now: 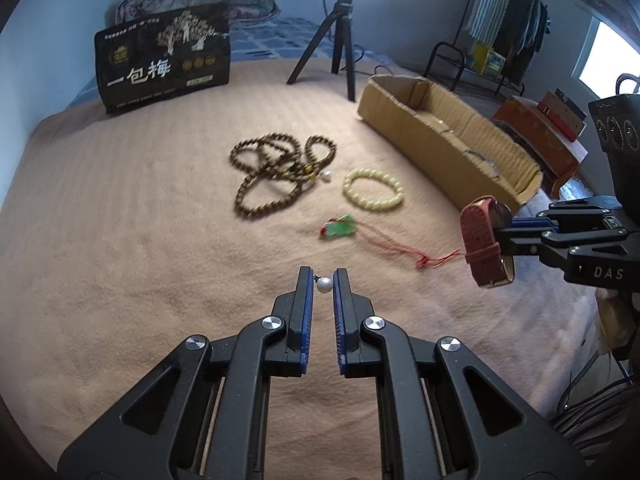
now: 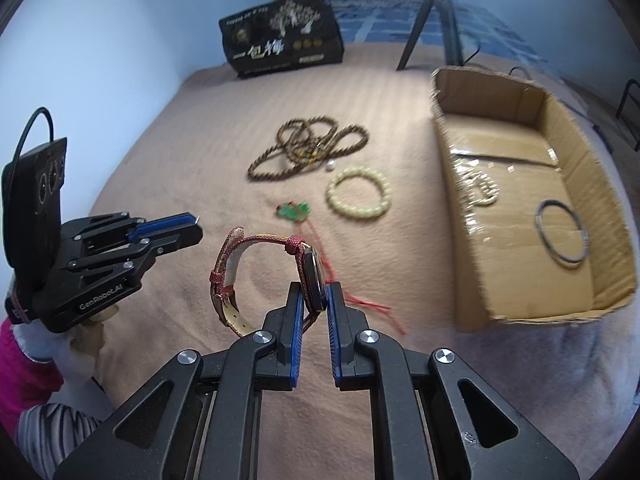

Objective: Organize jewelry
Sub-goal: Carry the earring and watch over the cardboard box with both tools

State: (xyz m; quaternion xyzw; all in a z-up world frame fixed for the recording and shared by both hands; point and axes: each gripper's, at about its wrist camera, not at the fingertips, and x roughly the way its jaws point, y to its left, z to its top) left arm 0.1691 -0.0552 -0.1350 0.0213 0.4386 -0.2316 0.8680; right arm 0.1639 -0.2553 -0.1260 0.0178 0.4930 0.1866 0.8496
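Observation:
My left gripper (image 1: pixel 323 280) is shut on a small pearl earring (image 1: pixel 324 285), held above the beige blanket. My right gripper (image 2: pixel 315 294) is shut on a red-strapped watch (image 2: pixel 264 276), held above the blanket; it also shows in the left wrist view (image 1: pixel 484 240). On the blanket lie a brown bead necklace (image 1: pixel 272 172), a second pearl (image 1: pixel 327 176), a cream bead bracelet (image 1: pixel 373 189) and a green jade pendant on red cord (image 1: pixel 340 227). An open cardboard box (image 2: pixel 460 184) at the right holds a silver bangle (image 2: pixel 563 236) and a cream bead bracelet (image 2: pixel 482 190).
A black snack bag (image 1: pixel 164 60) stands at the back of the blanket. A black tripod (image 1: pixel 340 32) stands behind the box. A red box (image 1: pixel 540 136) and a clothes rack (image 1: pixel 512 28) lie beyond the bed's right edge.

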